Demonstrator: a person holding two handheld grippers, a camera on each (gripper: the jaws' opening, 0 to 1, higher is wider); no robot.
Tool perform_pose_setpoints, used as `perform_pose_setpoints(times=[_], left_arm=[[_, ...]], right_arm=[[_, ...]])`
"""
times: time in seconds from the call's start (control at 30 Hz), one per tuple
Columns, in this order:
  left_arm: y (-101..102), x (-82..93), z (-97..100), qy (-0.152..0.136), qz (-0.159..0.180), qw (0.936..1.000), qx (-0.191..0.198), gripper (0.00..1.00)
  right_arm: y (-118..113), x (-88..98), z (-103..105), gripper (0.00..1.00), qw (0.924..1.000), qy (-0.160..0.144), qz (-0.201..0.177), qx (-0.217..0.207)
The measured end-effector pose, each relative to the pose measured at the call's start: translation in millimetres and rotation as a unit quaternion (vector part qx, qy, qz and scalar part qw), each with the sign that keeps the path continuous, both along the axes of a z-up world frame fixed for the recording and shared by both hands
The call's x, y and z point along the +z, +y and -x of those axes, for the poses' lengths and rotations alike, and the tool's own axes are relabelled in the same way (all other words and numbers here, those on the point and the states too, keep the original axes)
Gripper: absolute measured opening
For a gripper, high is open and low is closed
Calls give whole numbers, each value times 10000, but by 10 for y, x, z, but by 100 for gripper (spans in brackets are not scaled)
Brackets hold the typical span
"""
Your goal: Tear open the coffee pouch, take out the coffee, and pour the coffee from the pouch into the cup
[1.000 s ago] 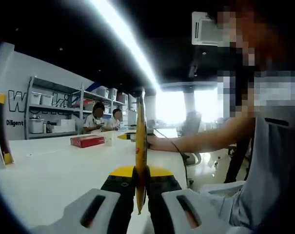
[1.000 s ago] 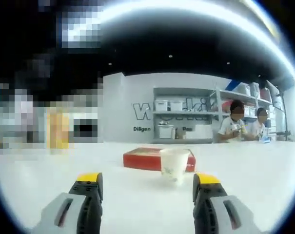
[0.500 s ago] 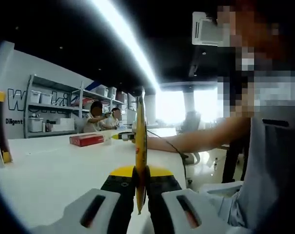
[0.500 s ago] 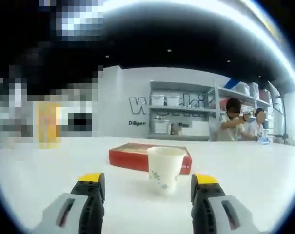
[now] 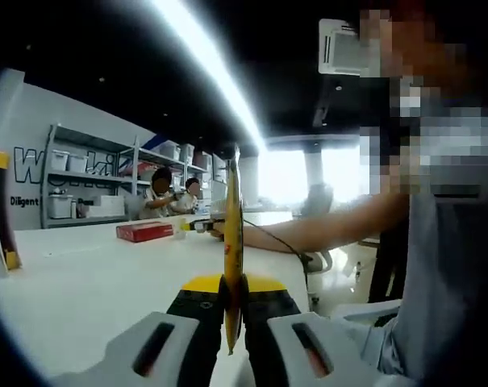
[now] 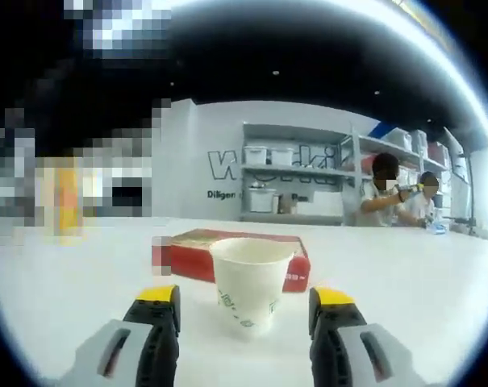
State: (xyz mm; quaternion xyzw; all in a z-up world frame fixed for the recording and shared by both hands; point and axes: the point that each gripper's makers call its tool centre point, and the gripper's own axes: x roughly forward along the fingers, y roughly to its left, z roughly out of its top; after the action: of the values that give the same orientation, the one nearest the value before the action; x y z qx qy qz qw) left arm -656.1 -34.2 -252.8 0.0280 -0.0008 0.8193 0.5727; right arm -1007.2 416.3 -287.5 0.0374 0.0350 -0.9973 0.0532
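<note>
Jaws of left gripper (image 5: 231,310) clamped on the yellow coffee pouch (image 5: 232,242), pouch upright and edge-on over the white table (image 5: 82,290). Right gripper (image 6: 245,306) jaws spread apart, holding nothing. White paper cup (image 6: 249,282) stands upright on the table just ahead of them, lined up with the gap. Red box (image 6: 195,250) lies flat right behind the cup.

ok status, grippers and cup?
Left gripper shut on coffee pouch, upright. Right gripper open, astride paper cup. Red box behind cup.
</note>
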Motion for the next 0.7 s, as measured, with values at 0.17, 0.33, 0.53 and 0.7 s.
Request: perform_pose_setpoints(times=[0.17,0.33,0.53,0.7], left_arm=[[11,-17,-3,-20,35,10000,-21,11],[20,-32,4,-39,69,10000,-18,11],[20,-38,17,-47,77,10000,25,11],[20,-43,22,-47,83,9999,48,11]], right_arm=[[-22,-72,150,63,9992,-170,-336,104],[17,-88,222,62,9991,-209,-343,99],[33,-120,361,55,9987,-280,-355,239],[37,-137,398,51,9983,-318,-383,309]])
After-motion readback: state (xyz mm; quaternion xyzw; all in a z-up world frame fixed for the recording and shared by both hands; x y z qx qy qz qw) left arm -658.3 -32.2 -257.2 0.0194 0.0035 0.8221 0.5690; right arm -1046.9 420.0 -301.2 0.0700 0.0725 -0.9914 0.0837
